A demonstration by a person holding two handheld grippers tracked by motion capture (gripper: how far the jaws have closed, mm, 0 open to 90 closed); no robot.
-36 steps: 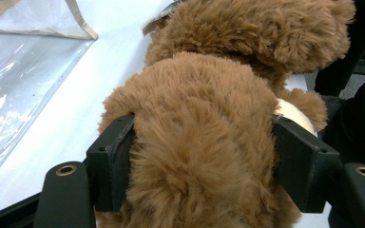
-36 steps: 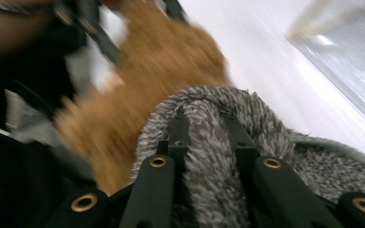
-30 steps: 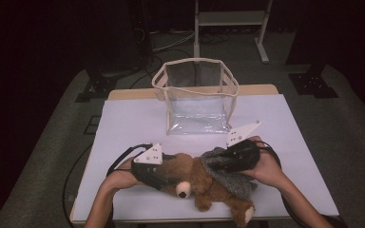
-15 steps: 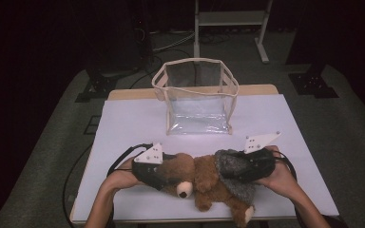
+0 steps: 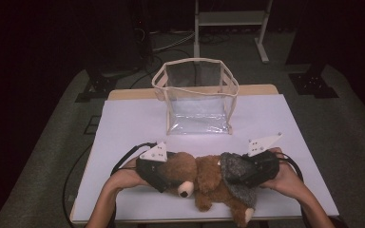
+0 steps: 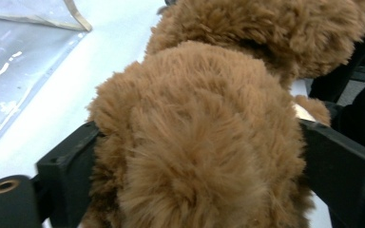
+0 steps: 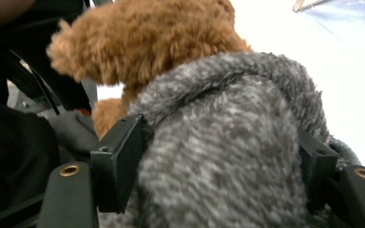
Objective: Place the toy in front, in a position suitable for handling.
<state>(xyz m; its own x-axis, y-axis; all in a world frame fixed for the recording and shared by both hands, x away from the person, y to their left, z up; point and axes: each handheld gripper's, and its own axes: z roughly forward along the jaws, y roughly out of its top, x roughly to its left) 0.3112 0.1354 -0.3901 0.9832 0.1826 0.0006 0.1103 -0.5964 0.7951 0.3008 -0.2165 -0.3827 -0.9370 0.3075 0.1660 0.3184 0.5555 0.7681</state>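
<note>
Brown plush bear [image 5: 204, 183] lies on its side at the near edge of the worktop [image 5: 123, 123], in front of the clear bag [image 5: 197, 97] that likely awaits it. Left claw [image 6: 195, 156] straddles its head, right claw [image 7: 218, 161] its grey-clad rump [image 7: 228, 142], one at each end for a level lift. Both claws have just been opening and stand wide, fur between them.

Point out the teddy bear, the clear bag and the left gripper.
teddy bear [image 5: 204, 178]: high view, brown belly.
clear bag [image 5: 197, 102]: high view, front wall.
left gripper [image 6: 195, 161]: left gripper view, midway between its jaws.
</note>
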